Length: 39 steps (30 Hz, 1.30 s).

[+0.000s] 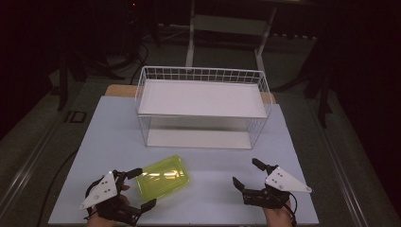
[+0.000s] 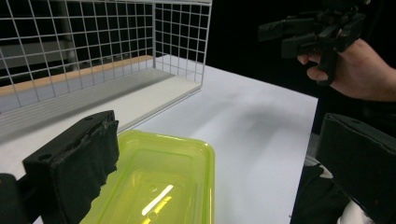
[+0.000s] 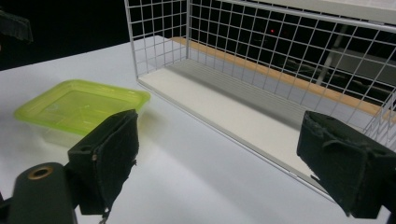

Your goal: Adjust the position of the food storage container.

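A translucent yellow-green plastic tray lies flat and empty on the white table, in front of a white wire rack. My left gripper is open at the tray's left end, one jaw on each side of that corner without pressing on it. In the left gripper view the tray lies just past the left jaw, between my gripper's jaws. My right gripper is open and empty near the front right, pointing toward the rack. In the right gripper view the tray is at the far left.
The rack has a lower shelf and an upper shelf, both bare, and open wire sides. It stands at the back of the table. A dark floor and a frame lie beyond. The other hand appears at the upper right of the left gripper view.
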Each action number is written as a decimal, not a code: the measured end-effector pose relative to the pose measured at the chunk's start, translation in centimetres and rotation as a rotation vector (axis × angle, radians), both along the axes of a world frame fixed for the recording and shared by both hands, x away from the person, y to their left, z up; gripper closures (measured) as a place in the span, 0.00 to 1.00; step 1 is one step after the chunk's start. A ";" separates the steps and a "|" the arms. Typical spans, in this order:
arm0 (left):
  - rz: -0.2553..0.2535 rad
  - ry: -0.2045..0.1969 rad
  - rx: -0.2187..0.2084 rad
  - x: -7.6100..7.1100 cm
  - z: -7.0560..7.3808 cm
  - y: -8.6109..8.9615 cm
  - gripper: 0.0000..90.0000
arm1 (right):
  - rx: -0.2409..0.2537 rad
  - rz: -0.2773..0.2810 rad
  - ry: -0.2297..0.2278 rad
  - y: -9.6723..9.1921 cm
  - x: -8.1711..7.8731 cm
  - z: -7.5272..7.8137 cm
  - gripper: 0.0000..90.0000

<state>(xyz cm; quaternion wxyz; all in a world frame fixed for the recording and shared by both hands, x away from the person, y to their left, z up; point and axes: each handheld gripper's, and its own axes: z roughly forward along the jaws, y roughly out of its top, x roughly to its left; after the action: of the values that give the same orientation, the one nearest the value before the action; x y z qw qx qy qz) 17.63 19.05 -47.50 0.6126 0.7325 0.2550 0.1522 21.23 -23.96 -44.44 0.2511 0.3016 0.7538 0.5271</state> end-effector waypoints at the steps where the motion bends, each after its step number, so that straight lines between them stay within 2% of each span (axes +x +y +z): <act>1: -0.003 0.004 0.001 0.0 0.1 0.0 0.00 | 0.001 0.000 -0.003 0.0 0.0 0.0 0.14; 5: -0.018 0.025 -0.021 -0.2 0.3 -0.1 0.00 | 0.002 -0.002 -0.008 0.0 -0.1 0.1 0.14; 7: 0.003 0.007 -0.009 -0.3 0.7 -0.3 0.00 | 0.004 -0.003 -0.014 0.0 -0.2 0.2 0.14; 9: -0.012 -0.009 -0.017 -0.5 1.2 -0.5 0.00 | 0.007 -0.002 -0.018 0.0 -0.3 0.3 0.14; 11: -0.016 0.001 -0.005 -0.5 1.5 -0.6 0.00 | 0.014 -0.002 -0.018 0.1 -0.3 0.4 0.14; 13: -0.042 0.020 0.007 -0.3 1.7 -0.6 0.00 | 0.017 -0.004 -0.022 0.1 -0.4 0.5 0.14; 15: -0.049 0.053 0.037 -0.3 1.8 -0.7 0.00 | 0.016 -0.005 -0.026 0.1 -0.4 0.6 0.14; 17: -0.059 0.075 0.048 -0.2 1.8 -0.7 0.00 | 0.021 -0.003 -0.030 0.2 -0.5 0.6 0.14; 18: -0.059 0.109 0.070 0.0 1.8 -0.9 0.00 | 0.026 -0.004 -0.032 0.2 -0.5 0.7 0.14; 22: -0.057 0.152 0.152 0.3 1.4 -0.8 0.00 | 0.031 -0.001 -0.025 0.4 -0.4 0.7 0.14; 23: -0.054 0.151 0.164 0.3 1.3 -0.6 0.05 | 0.025 -0.001 -0.021 0.4 -0.4 0.7 0.14; 24: -0.052 0.162 0.170 0.3 1.1 -0.5 0.16 | 0.024 0.001 -0.021 0.5 -0.4 0.7 0.14; 26: -0.054 0.175 0.205 0.3 0.6 -0.4 0.23 | 0.024 0.005 -0.015 0.6 -0.4 0.6 0.14; 28: -0.054 0.170 0.223 0.1 0.1 -0.3 0.46 | 0.025 0.009 -0.006 0.6 -0.3 0.5 0.14; 29: -0.056 0.178 0.235 0.1 -0.1 -0.3 0.50 | 0.023 0.009 -0.004 0.6 -0.3 0.5 0.14; 30: -0.070 0.180 0.233 0.1 -0.3 -0.3 0.62 | 0.023 0.008 0.000 0.6 -0.2 0.4 0.14; 31: -0.053 0.187 0.253 0.1 -0.6 -0.5 0.67 | 0.022 0.008 0.001 0.6 -0.2 0.4 0.14; 32: -0.060 0.199 0.259 0.1 -0.7 -0.5 0.77 | 0.024 0.007 0.003 0.6 -0.2 0.4 0.14; 34: -0.080 0.219 0.285 0.1 -1.2 -0.9 0.91 | 0.026 0.006 0.002 0.6 -0.2 0.4 0.14; 36: -0.106 0.253 0.310 0.2 -1.8 -1.3 0.99 | 0.026 0.007 0.006 0.7 -0.2 0.4 0.14; 39: -0.124 0.272 0.364 0.2 -2.5 -1.8 1.00 | 0.025 0.009 0.009 0.6 -0.2 0.4 0.14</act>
<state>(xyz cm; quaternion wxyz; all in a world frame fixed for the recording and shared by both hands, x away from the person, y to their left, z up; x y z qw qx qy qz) 17.86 17.30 -49.98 0.4387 0.8588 0.2581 0.0575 21.05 -23.31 -44.06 0.2416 0.3037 0.7497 0.5361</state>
